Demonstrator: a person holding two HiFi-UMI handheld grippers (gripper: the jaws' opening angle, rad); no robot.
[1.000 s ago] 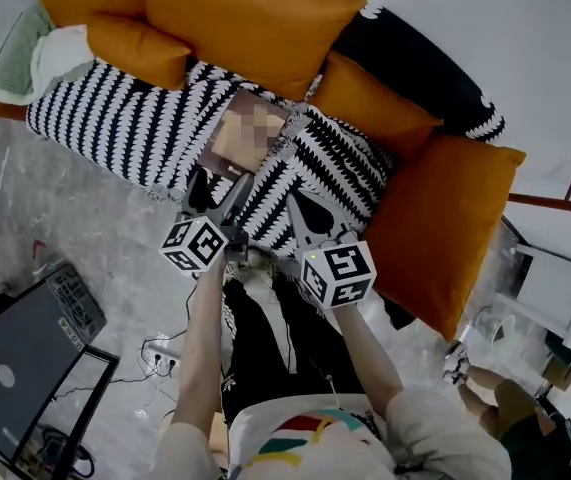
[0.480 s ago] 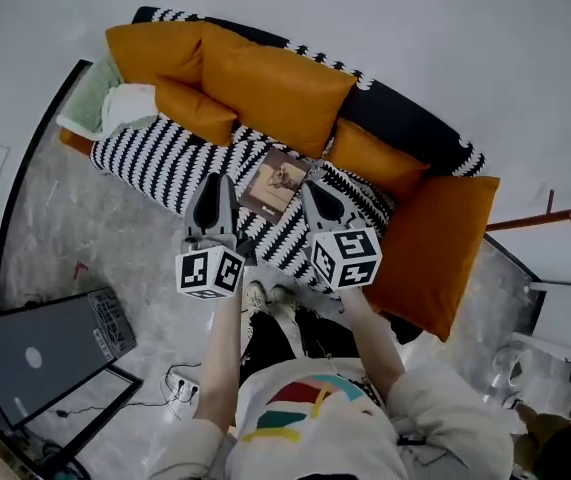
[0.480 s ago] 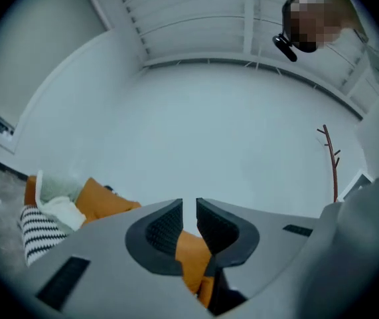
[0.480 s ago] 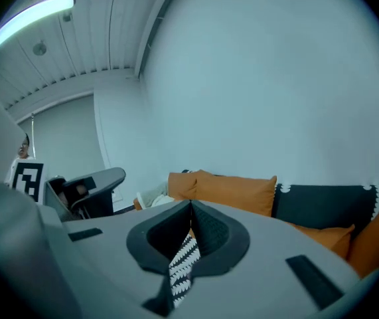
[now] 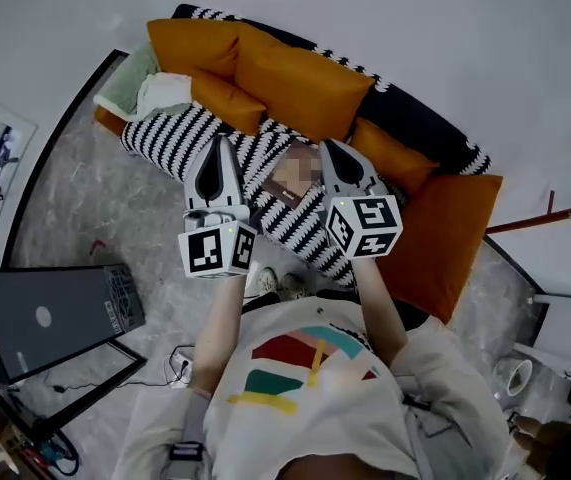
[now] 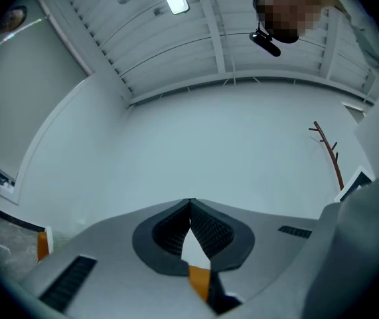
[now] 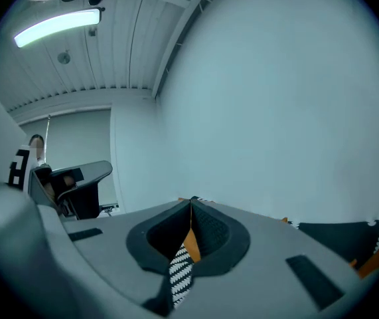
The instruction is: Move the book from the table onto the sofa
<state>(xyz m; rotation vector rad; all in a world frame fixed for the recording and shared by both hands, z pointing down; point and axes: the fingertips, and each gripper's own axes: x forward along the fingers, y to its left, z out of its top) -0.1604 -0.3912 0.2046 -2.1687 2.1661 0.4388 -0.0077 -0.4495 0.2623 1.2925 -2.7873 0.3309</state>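
The book (image 5: 287,190) lies flat on the black-and-white striped seat of the sofa (image 5: 180,140), and neither gripper touches it. In the head view it shows between my two raised grippers. My left gripper (image 5: 222,144) is up in the air to the book's left; its jaws have just been closing, and they now meet with nothing between them. Its own view looks along the left gripper (image 6: 190,201) at a bare white wall. To the book's right my right gripper (image 5: 332,148) is also lifted and shut on nothing. Sofa stripes show below the right gripper (image 7: 191,199) in its own view.
Orange cushions (image 5: 300,78) line the sofa back, and a big one (image 5: 435,238) leans at its right end. A green and white cloth (image 5: 145,90) lies at the left end. A dark box (image 5: 45,318) and cables sit on the floor at left. My shoes (image 5: 277,284) stand before the sofa.
Both grippers rose away from the sofa seat. The left gripper's jaws went from wide apart to closed. The book stayed on the seat.
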